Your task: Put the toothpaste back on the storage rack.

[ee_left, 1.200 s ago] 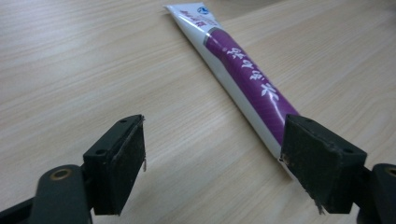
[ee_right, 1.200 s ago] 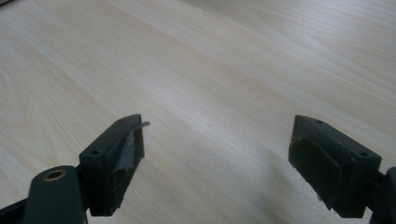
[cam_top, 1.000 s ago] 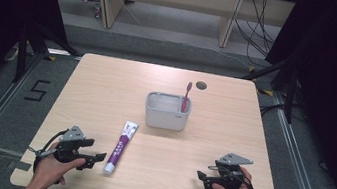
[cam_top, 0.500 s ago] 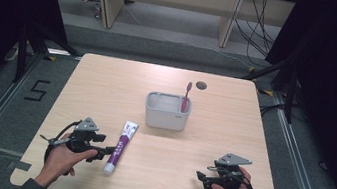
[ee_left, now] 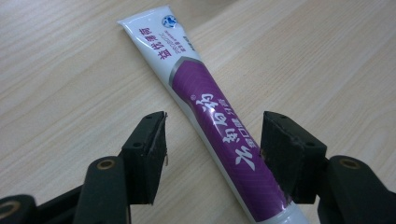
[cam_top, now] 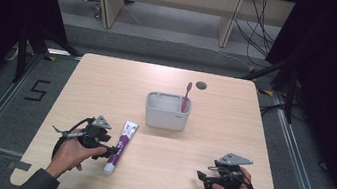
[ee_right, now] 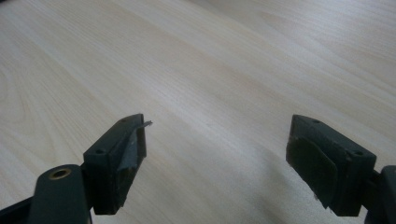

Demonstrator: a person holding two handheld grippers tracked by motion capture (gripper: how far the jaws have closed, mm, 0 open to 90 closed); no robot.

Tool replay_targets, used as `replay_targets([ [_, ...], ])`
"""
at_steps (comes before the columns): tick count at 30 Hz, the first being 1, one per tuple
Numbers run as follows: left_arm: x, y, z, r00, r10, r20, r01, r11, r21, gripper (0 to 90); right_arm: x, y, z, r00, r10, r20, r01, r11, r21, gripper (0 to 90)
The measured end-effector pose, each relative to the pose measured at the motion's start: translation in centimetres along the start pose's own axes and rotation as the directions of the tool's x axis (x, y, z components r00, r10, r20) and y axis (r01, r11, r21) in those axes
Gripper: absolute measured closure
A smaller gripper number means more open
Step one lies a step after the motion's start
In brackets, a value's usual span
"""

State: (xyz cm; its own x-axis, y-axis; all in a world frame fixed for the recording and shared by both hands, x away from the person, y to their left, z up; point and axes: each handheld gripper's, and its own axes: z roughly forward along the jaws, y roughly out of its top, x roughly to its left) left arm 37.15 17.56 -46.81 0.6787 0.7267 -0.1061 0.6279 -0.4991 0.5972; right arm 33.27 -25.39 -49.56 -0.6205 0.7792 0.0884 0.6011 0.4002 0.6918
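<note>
A white and purple toothpaste tube [cam_top: 122, 143] [ee_left: 210, 116] lies flat on the wooden table, left of centre, cap end toward me. My left gripper [cam_top: 110, 152] [ee_left: 212, 140] has come over its lower half. Its jaws have just been closing and now straddle the tube. A gap still shows beside the left pad [ee_left: 158, 149], while the right pad [ee_left: 280, 154] sits close against the tube's edge. My right gripper [cam_top: 202, 176] [ee_right: 217, 149] rests at the front right, open, with bare table between its jaws.
A grey rectangular holder [cam_top: 165, 120] stands mid-table with a pink toothbrush [cam_top: 187, 93] upright in its right end. A round cable hole [cam_top: 201, 85] lies behind it. The table's front edge runs just below both hands.
My left hand has moved right from the front left corner to the tube, and its jaws have narrowed around it. The right hand has stayed put.
</note>
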Motion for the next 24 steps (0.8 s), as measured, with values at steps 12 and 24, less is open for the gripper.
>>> replay_targets([
  [12,-0.1,1.1,2.0,0.9998,0.02,0.007,-0.021,0.9959,0.088,41.5,0.0,-0.1,0.1,0.9997,-0.023,0.008,0.023,1.0,0.001,20.8],
  [24,-0.4,2.0,3.7,0.9985,0.053,-0.011,-0.051,0.9882,0.144,42.7,0.1,0.0,0.1,0.9999,-0.014,-0.005,0.014,1.0,0.002,21.1],
])
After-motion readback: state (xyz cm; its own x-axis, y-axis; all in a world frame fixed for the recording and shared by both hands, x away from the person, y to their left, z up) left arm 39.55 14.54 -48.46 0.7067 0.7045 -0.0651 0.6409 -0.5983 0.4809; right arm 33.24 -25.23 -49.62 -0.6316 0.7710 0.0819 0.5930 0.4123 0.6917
